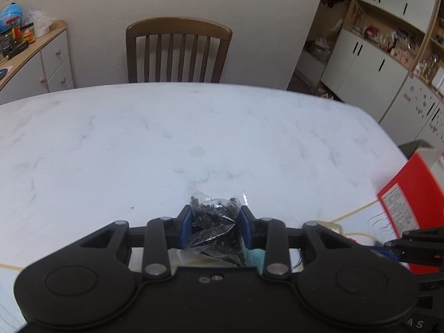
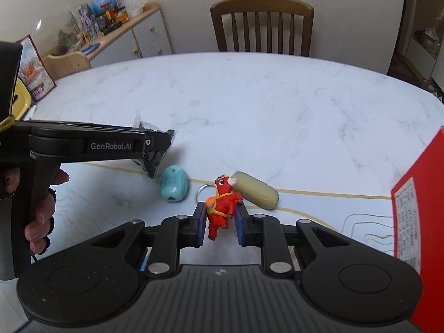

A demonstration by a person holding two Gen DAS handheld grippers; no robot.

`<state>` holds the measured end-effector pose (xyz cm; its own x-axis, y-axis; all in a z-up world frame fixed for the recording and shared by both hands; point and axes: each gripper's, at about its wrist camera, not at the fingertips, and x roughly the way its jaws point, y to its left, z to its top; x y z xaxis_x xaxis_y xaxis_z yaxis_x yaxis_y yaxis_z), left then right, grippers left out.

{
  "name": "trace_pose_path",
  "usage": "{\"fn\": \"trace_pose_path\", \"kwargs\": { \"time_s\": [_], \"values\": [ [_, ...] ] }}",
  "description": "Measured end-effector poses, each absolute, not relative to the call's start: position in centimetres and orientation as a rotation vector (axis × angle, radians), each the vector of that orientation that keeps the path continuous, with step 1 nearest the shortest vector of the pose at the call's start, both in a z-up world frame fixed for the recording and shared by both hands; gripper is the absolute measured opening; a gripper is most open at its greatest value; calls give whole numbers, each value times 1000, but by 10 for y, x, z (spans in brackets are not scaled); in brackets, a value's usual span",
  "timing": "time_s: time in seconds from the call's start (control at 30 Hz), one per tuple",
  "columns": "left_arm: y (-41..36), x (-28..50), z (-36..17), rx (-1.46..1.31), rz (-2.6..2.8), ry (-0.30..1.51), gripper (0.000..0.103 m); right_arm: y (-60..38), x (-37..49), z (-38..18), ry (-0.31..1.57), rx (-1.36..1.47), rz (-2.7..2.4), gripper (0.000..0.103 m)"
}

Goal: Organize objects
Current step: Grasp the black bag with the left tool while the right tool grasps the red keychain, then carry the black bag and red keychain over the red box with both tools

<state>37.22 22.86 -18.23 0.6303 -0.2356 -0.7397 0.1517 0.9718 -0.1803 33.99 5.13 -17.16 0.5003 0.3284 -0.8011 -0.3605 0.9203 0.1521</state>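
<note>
My left gripper (image 1: 216,213) is shut on a clear plastic bag of small black parts (image 1: 213,222), held above the marble table (image 1: 194,127). The right wrist view shows that gripper (image 2: 166,138) from the side, with the bag (image 2: 151,163) hanging from its tip. My right gripper (image 2: 220,206) is closed around a red toy figure keychain (image 2: 222,211) whose metal ring (image 2: 204,190) lies behind it. A teal oval object (image 2: 173,187) and a pale yellow capsule-shaped object (image 2: 256,194) lie just beyond, on a pale mat (image 2: 111,194).
A red box (image 2: 419,216) stands at the right edge of the table. A wooden chair (image 2: 262,25) is at the far side. A person's hand (image 2: 41,208) grips the left handle. A sideboard with clutter (image 2: 116,27) is at far left.
</note>
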Motion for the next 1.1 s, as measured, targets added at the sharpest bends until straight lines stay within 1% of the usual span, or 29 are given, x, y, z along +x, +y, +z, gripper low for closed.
{"fn": "trace_pose_path", "kwargs": {
  "time_s": [0.13,0.47,0.77,1.1],
  "values": [
    [232,362,-166,-160,-238,854,33,42,328,-153,945,-9,418,21],
    [221,334,-121,-189,-262,856,34,13,289,-96,919,10,420,21],
    [197,305,-79,-177,-313,859,34,-26,257,-44,857,15,383,21],
    [147,279,-54,-128,-365,863,34,-81,240,-19,823,46,342,21]
  ]
}}
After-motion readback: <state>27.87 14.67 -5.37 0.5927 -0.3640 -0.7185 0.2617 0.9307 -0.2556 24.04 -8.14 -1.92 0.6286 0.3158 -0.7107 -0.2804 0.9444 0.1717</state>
